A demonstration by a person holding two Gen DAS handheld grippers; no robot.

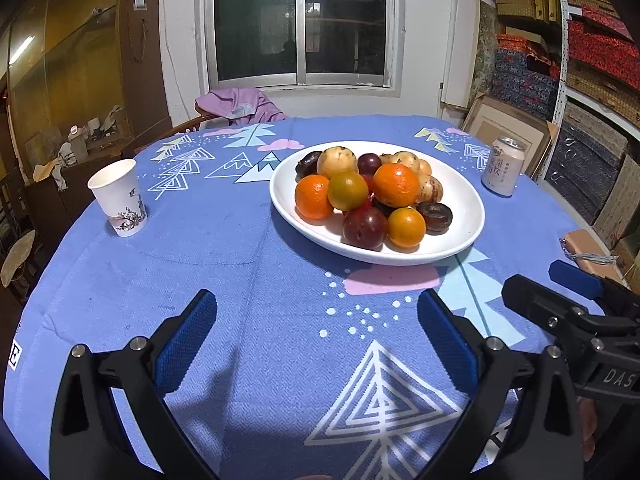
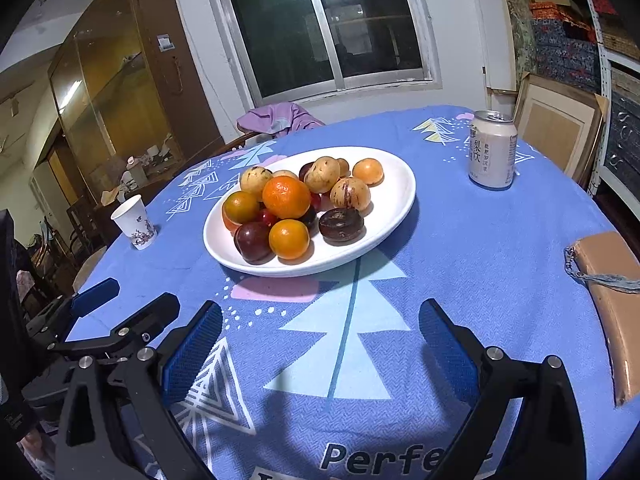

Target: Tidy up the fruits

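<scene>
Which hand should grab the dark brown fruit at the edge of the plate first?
Probably the right. The dark brown fruit lies alone on the plate side facing the right gripper, whose fingers are open and empty. The left gripper sits further over.

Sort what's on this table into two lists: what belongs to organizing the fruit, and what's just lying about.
Belongs to the job:
- piled fruits
- white plate

Just lying about:
- paper cup
- drink can
- purple cloth
- brown package
</scene>
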